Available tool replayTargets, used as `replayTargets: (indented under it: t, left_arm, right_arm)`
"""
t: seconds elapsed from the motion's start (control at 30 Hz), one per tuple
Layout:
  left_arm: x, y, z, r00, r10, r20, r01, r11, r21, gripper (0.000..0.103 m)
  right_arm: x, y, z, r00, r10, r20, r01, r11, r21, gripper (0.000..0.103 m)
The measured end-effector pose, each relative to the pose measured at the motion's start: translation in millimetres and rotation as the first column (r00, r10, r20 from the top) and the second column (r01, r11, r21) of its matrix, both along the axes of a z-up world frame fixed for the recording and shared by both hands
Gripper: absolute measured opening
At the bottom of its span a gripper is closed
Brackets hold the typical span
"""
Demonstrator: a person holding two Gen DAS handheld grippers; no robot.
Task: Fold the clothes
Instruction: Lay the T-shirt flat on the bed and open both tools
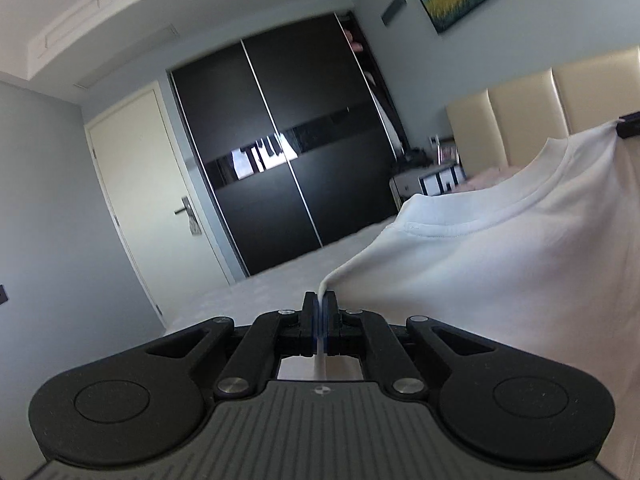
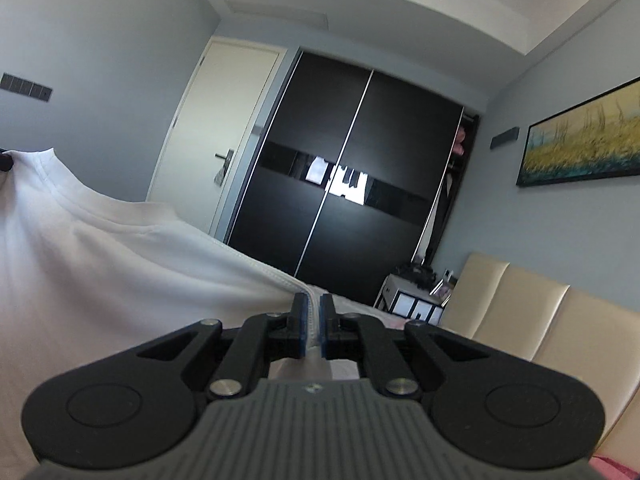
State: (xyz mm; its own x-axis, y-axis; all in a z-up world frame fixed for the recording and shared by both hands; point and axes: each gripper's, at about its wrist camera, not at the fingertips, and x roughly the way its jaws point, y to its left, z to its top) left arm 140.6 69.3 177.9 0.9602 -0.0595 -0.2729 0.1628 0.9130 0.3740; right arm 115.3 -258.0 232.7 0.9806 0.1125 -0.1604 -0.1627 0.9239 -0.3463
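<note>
Pinching a thin fold of white cloth, the left gripper [image 1: 320, 300] has its fingers [image 1: 308, 312] pressed together on one shoulder edge of the white shirt [image 1: 500, 272], with only the fabric showing between the pads. The right gripper [image 2: 314, 304] is likewise clamped on the shirt [image 2: 120, 264], its fingers [image 2: 299, 312] slightly apart around a thicker stitched seam at the other shoulder edge.

The shirt hangs stretched between the two grippers, held up in front of the dark wardrobe [image 1: 288, 152]. Its ribbed collar [image 1: 532, 200] sits at the top edge, so the neck opening faces upward and the body drops away below, out of sight. Its long axis as held runs sideways from one gripper to the other, roughly across the wardrobe's front. In the left wrist view the shirt spreads to the right of the fingers and reaches a dark gripper tip at the far edge; in the right wrist view it spreads to the left.

Beneath the shirt, between it and the wardrobe, lies the pale bed [image 1: 280, 284]. The cream padded headboard [image 2: 540, 320] stands to the right of the wardrobe, with a landscape painting [image 2: 580, 136] on the wall above it and a white door [image 2: 216, 120] to the wardrobe's left.
</note>
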Motion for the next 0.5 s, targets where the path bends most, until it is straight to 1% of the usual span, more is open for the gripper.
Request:
replayTargets:
  t: [0.1, 0.17, 0.27, 0.37, 0.5]
  left_arm:
    - [56.0, 2.5, -44.5, 0.995, 0.023, -0.094, -0.021, 0.999, 0.024, 0.001]
    - [88.1, 4.9, -73.8, 0.988, 0.04, -0.151, -0.036, 0.999, 0.033, 0.001]
    - [127.0, 9.9, -117.3, 0.973, 0.051, -0.226, -0.033, 0.996, 0.082, 0.001]
    - [156.6, 13.2, -157.3, 0.955, 0.052, -0.292, -0.019, 0.993, 0.116, 0.001]
    - [188.8, 11.5, -200.9, 0.919, 0.061, -0.39, -0.011, 0.992, 0.128, 0.001]
  right_arm:
    - [60.3, 6.2, -38.8, 0.997, -0.004, -0.079, 0.003, 1.0, -0.017, 0.007]
    - [97.8, 14.2, -66.5, 0.992, -0.017, -0.121, 0.014, 0.999, -0.033, 0.007]
    - [152.5, 19.7, -110.5, 0.977, -0.041, -0.208, 0.038, 0.999, -0.02, 0.007]
    - [199.5, 21.4, -156.9, 0.952, -0.067, -0.297, 0.064, 0.998, -0.02, 0.007]
    - [249.5, 20.0, -219.8, 0.908, -0.094, -0.409, 0.103, 0.995, -0.001, 0.007]
